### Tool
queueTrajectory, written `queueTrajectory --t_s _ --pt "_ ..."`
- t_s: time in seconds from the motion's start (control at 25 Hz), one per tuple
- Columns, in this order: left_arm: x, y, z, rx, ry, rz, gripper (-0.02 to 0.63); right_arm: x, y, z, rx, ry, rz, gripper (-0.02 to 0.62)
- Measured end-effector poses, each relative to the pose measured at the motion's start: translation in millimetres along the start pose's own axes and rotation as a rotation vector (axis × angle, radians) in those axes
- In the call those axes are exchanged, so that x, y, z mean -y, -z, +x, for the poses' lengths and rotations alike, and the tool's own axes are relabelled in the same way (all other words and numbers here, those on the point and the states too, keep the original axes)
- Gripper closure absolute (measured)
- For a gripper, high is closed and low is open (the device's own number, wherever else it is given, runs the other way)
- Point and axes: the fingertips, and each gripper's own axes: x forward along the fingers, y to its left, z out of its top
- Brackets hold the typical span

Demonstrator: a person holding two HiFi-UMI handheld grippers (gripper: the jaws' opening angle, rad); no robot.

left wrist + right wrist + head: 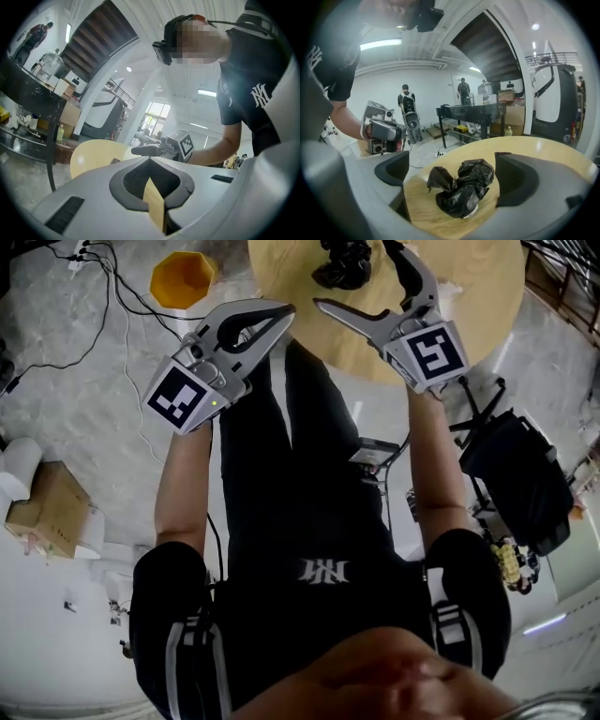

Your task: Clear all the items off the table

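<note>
Squarely between open jaws: the black bag on the round worktop

A crumpled black plastic bag (461, 190) lies on the pale wooden worktop (543, 145). It is the only item visible on the worktop. In the head view it sits back from the near edge, though the far edge is cut off, so how central it is cannot be judged. A pale scrap shows at its underside, perhaps a label.

The right claw (454, 173) stands wide open over the worktop, tilted downward, one jaw on each side of the bag. The bag is clearly apart from the jaw nearer the person's left. It comes close to the other jaw, but neither pad presses on it.

The left claw (150, 161) is closed, its tips meeting with nothing between them. It is held level at the worktop's near-left edge, tips pointing across toward the right claw. In the head view the left claw (281, 315) sits lower in the picture than the right claw (356, 277), and most of its body is over the floor.

On the grey floor beyond the worktop's left edge stands a yellow bin (183, 277), with dark cables (112, 282) trailing nearby.
</note>
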Motion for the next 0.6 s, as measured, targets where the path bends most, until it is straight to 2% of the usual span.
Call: queueTrajectory --t_s 0.12,0.2,0.44,0.52,0.6 --pt "-4.6 13.9 3.2 -0.005 0.008 -0.017 0.594 6.1 14.8 8.4 -0.044 0.009 0.000 0.025" --pt "-10.0 20.1 2.3 -0.004 0.002 -0.026 0.594 11.3 22.5 12.9 -0.063 0.014 0.010 0.049" --pt "-22.6 32.0 4.1 0.008 -0.009 -0.020 0.594 24.6 39.4 21.0 -0.138 0.049 -0.015 0.077" --pt "-23.4 34.6 4.6 0.010 -0.008 -0.017 0.594 23.2 44.2 22.3 -0.167 0.053 -0.042 0.132" --pt "-23.2 37.4 4.7 0.010 -0.004 -0.015 0.594 22.7 46.7 22.5 -0.177 0.059 -0.057 0.149"
